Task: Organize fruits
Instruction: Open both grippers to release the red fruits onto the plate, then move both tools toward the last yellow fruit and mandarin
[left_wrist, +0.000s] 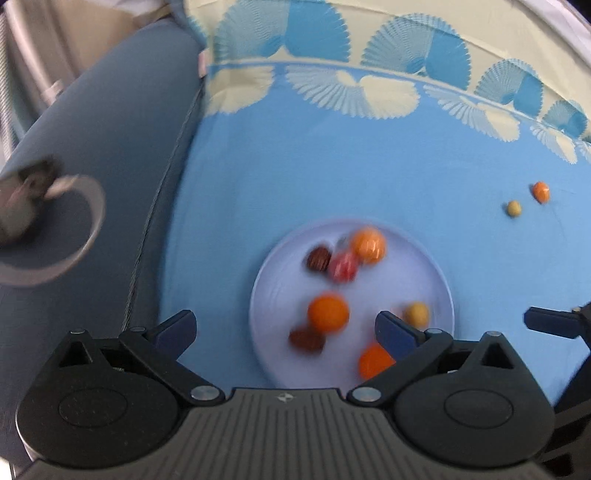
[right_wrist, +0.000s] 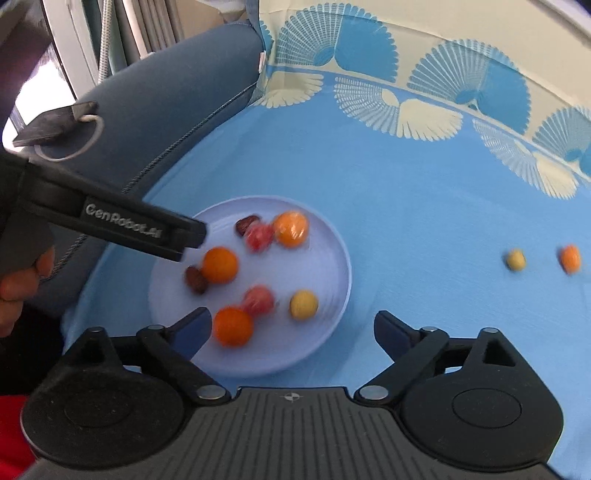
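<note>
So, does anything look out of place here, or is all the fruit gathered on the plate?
Two pieces lie apart on the blue cloth, right of the pale round plate: a small yellow fruit and a small orange fruit. The other fruit is on the plate.

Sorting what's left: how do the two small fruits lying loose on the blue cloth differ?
The small round yellow fruit is pale and lies nearer the lilac plate; the small orange fruit is brighter and lies farther out. Both are small, blurred and off the plate.
</note>
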